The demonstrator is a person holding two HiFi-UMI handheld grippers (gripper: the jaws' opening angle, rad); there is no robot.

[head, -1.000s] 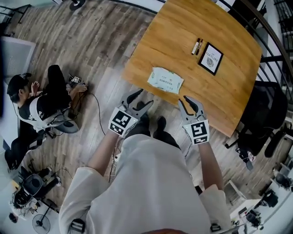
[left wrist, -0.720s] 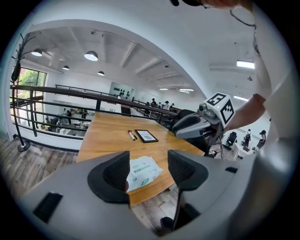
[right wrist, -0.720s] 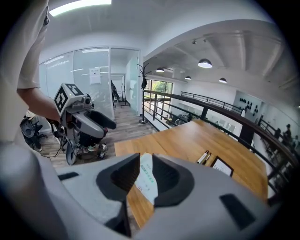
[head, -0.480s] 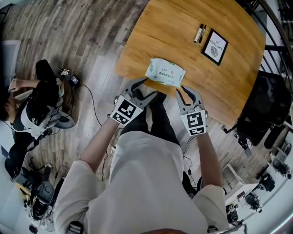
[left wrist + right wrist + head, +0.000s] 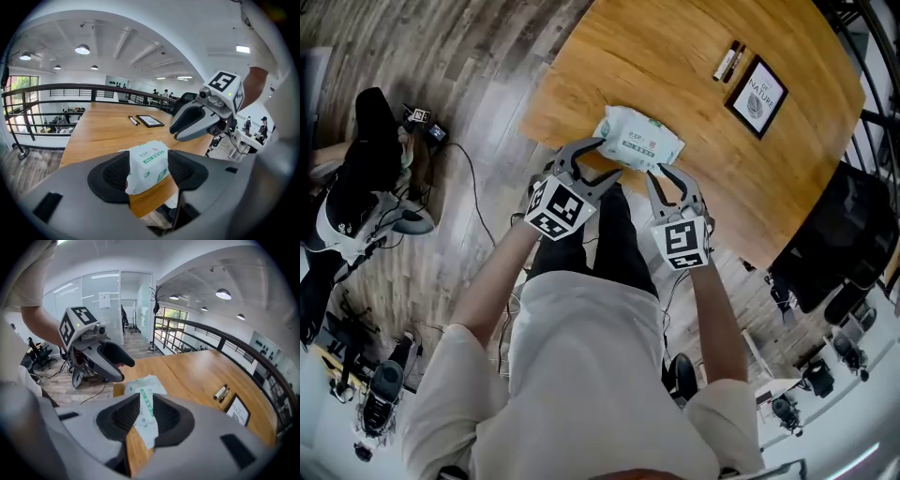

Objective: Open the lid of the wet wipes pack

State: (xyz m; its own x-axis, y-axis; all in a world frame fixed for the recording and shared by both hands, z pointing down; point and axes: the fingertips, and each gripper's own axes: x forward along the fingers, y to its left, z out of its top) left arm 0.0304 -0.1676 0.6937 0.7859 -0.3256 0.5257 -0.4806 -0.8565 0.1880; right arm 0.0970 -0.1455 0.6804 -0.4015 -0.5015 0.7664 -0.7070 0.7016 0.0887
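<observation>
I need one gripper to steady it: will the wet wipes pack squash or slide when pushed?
Probably squashes: the wet wipes pack looks like a puffy film pouch. It may well slide, lying flat on the smooth table near its edge.

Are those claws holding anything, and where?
Nothing yet. The left gripper and right gripper are open at the near edge of the wet wipes pack on the table.

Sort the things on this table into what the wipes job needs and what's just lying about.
For the job: wet wipes pack; left gripper; right gripper, both with jaws apart at the pack.

Lying about: two pens; framed card.
</observation>
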